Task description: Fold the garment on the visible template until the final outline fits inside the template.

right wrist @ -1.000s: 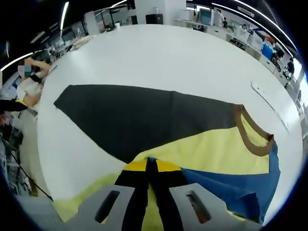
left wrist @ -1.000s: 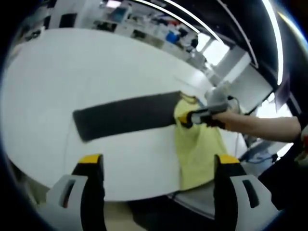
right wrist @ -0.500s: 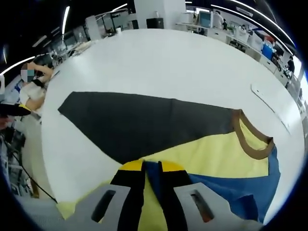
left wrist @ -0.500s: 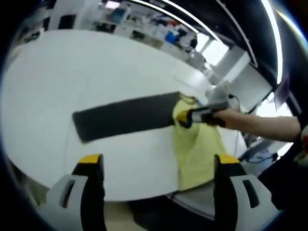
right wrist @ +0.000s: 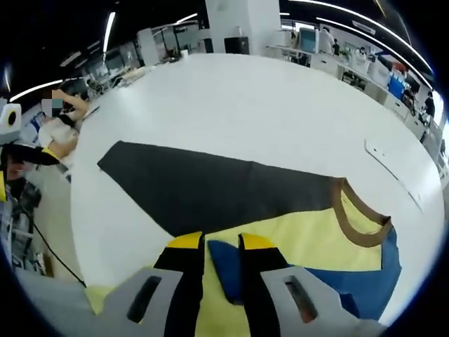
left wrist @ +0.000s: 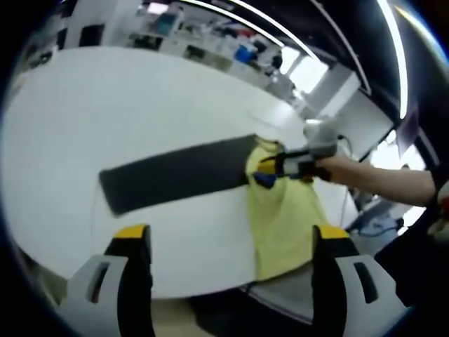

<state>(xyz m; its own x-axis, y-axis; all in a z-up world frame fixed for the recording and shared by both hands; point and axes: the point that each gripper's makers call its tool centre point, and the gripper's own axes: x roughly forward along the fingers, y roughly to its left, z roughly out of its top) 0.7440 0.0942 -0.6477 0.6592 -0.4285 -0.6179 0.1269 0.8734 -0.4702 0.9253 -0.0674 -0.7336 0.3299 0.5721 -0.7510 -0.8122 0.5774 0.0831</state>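
A dark grey template [left wrist: 175,175] lies as a long strip on the white table [left wrist: 105,105]. The yellow garment [left wrist: 280,217] covers its right end and hangs over the near table edge. In the right gripper view the template [right wrist: 203,189] is wide, and the garment [right wrist: 309,235] shows a brown collar [right wrist: 354,217] and a blue inner side [right wrist: 351,288]. My right gripper [right wrist: 214,242] is open, with a blue fold [right wrist: 223,261] lying between its jaws. It enters the left gripper view [left wrist: 269,168] from the right, held by a hand, over the garment's top. My left gripper [left wrist: 231,233] stands wide open, back from the table.
The near table edge [left wrist: 210,284] runs just past my left jaws. A small white strip [right wrist: 393,168] lies on the far right of the table. A person [right wrist: 56,119] sits beyond the table's left end. Desks and screens [right wrist: 309,42] fill the background.
My right gripper's jaws, shut on the garment a second ago, have parted, and the blue fold now shows between them. The left gripper has barely moved.
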